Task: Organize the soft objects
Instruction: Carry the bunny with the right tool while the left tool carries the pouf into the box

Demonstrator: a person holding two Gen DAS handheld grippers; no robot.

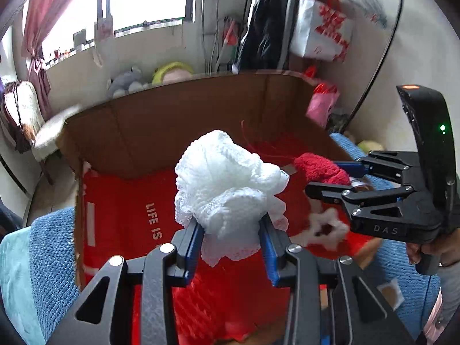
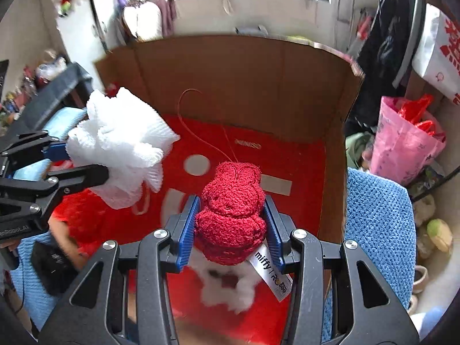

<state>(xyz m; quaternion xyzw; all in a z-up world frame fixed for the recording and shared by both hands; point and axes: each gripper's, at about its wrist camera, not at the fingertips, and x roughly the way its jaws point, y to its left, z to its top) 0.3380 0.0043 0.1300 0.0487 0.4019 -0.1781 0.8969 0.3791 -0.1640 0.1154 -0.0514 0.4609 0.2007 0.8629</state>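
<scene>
My left gripper (image 1: 232,224) is shut on a white knitted lace cloth (image 1: 230,184) and holds it above an open cardboard box (image 1: 178,120). The cloth also shows in the right wrist view (image 2: 120,146), held by the left gripper (image 2: 86,158). My right gripper (image 2: 232,221) is shut on a red fluffy Miffy plush (image 2: 233,210) with a white tag (image 2: 271,270), held over the box (image 2: 258,86). In the left wrist view the right gripper (image 1: 325,176) and the plush (image 1: 319,168) are at the right. A white fluffy item (image 2: 227,287) lies on the box floor below the plush.
The box floor holds a red bag with white print (image 1: 123,215). The box stands on a blue knitted blanket (image 2: 376,230). A pink plastic bag (image 2: 402,141) sits to the right. Plush toys (image 1: 172,73) sit behind the box under the window.
</scene>
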